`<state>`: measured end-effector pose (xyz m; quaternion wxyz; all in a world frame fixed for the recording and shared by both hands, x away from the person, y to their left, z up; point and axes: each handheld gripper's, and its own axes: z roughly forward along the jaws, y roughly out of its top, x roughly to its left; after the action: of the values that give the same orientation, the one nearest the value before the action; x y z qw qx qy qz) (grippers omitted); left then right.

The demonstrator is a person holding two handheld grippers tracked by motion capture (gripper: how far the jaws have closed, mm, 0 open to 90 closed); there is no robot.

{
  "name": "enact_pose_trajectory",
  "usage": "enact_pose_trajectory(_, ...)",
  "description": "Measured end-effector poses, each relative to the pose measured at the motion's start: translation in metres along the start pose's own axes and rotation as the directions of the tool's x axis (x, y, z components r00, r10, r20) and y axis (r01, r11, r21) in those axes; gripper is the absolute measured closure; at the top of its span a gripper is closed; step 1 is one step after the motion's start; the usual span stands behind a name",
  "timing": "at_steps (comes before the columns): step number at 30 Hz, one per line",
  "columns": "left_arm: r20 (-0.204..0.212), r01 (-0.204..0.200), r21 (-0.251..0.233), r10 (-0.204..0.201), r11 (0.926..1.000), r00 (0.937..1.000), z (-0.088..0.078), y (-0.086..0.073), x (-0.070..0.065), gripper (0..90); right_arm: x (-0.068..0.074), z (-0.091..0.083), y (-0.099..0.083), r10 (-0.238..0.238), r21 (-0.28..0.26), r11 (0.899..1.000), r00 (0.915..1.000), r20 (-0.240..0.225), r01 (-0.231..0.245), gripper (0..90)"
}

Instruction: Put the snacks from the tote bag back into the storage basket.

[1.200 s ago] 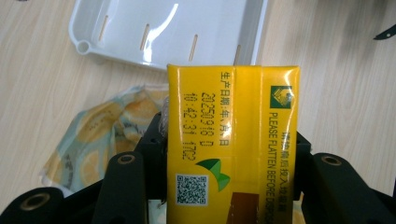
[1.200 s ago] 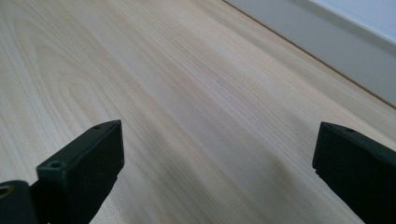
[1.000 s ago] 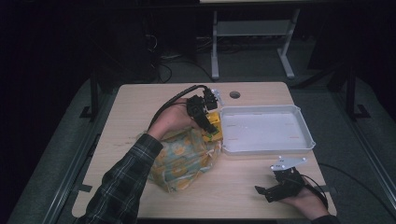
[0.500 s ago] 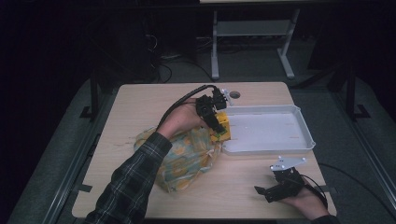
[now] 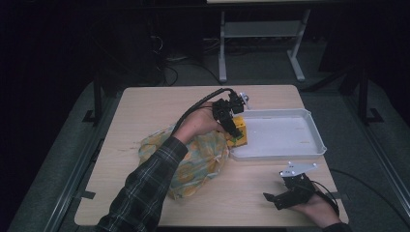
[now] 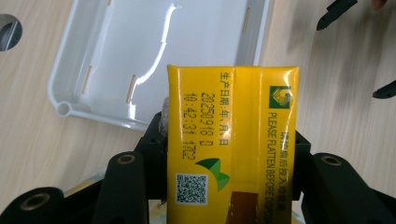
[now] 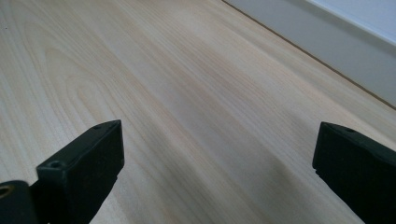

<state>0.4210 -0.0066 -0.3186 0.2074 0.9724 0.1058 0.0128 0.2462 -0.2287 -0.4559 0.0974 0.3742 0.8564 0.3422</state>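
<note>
Left gripper (image 5: 235, 129) clamping yellow carton (image 6: 232, 140), wooden table (image 5: 145, 106), dark room

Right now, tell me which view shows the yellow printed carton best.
The left gripper view: the yellow printed carton shows close up, clamped between the left gripper's jaws, its print legible. The high view shows it small, at the white plastic tray's left edge.

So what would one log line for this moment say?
left gripper: shut on yellow carton | over white tray edge | right gripper: open, idle on table
</note>
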Motion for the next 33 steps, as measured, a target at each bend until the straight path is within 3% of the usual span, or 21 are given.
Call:
enact_pose_trajectory(16,0.008,-0.022,0.026,0.022,0.9994,0.9997,0.026,0.017,-0.003,49.9,0.000,0.000,0.000,0.001,-0.004,1.000,1.0000,-0.004,-0.001,1.7)
enact_pose_trajectory(33,0.027,-0.029,0.061,0.027,0.9977,0.9993,0.048,0.022,-0.005,49.8,0.000,0.000,0.000,0.002,-0.006,1.000,1.0000,-0.006,-0.002,1.7)
